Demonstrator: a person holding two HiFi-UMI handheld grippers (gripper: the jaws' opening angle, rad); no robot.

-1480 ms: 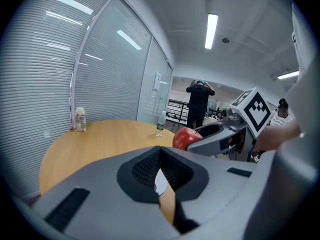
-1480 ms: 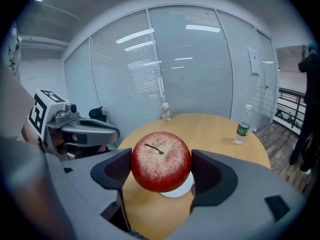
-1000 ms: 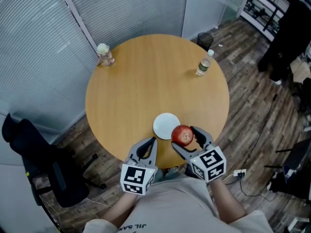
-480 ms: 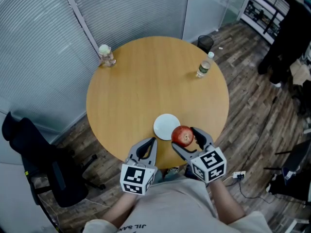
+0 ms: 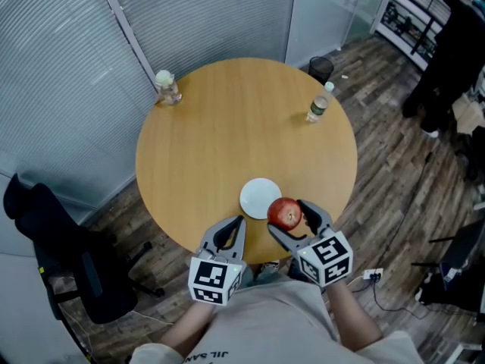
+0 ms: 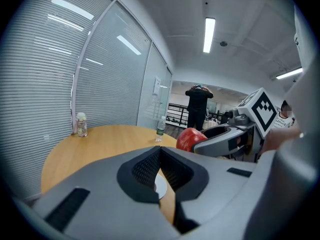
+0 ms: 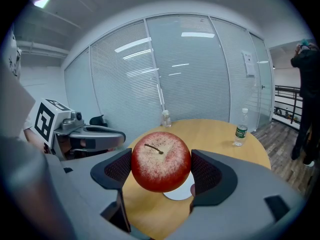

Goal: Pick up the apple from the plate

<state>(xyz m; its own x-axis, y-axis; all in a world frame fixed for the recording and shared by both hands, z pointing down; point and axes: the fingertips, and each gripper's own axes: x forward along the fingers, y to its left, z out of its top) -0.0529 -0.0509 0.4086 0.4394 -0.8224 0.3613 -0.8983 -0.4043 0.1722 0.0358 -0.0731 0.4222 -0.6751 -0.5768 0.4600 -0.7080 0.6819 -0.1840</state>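
Note:
The red apple [image 5: 285, 212] [image 7: 161, 161] [image 6: 190, 138] is clamped between the jaws of my right gripper [image 5: 292, 220] [image 7: 161, 170], held above the table, stem up. The small white plate [image 5: 259, 196] [image 7: 181, 192] lies bare on the round wooden table [image 5: 235, 120], just left of and below the apple. My left gripper [image 5: 229, 232] [image 6: 160, 170] hovers near the table's front edge, left of the plate, its jaws shut with nothing between them. A sliver of the plate [image 6: 161, 188] shows under the left jaws.
A clear plastic water bottle [image 5: 317, 103] [image 7: 241, 127] stands at the table's far right. A small jar [image 5: 166, 86] [image 6: 81, 125] stands at the far left edge. A black chair [image 5: 68, 256] sits at the left; a person in black [image 5: 447, 51] stands at the right.

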